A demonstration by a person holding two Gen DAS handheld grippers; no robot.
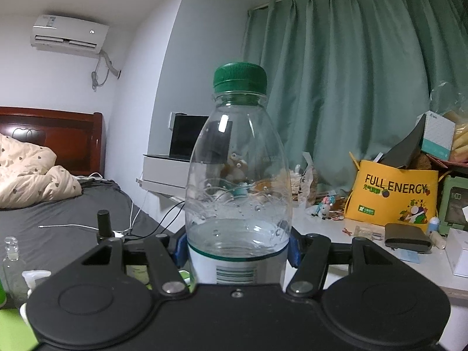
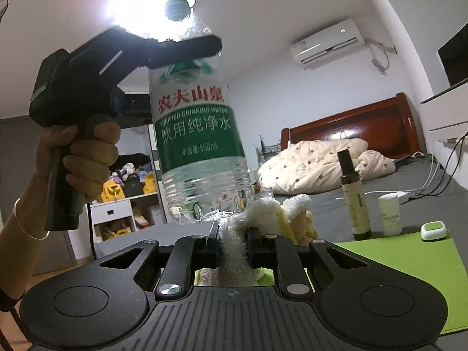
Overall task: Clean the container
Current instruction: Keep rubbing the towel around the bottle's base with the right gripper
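Bottle (image 2: 201, 134), label "PURIFIED DRINKING WATER", "550ml"

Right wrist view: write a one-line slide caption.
Left gripper holds a green-labelled water bottle aloft while the right gripper, jaws shut on a fluffy white cloth, waits just below its base.

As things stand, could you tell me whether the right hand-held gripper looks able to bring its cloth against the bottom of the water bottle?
Probably yes. The right hand-held gripper holds the cloth just below the water bottle, with nothing visible between them.
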